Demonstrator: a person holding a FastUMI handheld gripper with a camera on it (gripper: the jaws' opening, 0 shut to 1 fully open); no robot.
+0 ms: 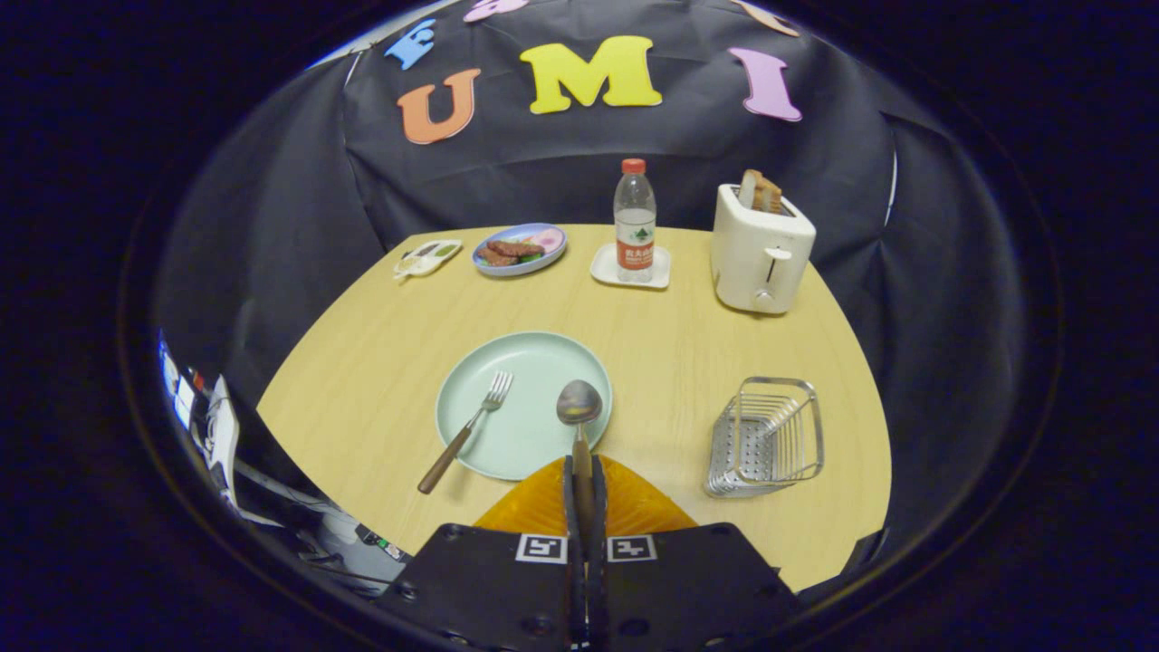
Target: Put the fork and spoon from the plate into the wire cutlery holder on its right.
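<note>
A pale green plate (530, 358) lies on the wooden table ahead of my fingers. A fork (466, 430) with a brown handle rests on its left side, tines on the plate, handle sticking out over the rim toward me. My gripper (584, 475) is shut on the brown handle of the spoon (579, 403); the spoon's metal bowl stands just beyond my fingertips over the plate's right part. The wire cutlery holder (765, 439) stands to the right of the plate, with nothing in it.
At the back of the table are a white toaster (759, 249) with bread in it, a water bottle (635, 222) on a small white dish, a blue plate of food (520, 247) and a small white item (426, 258). The table's left edge drops to cluttered floor.
</note>
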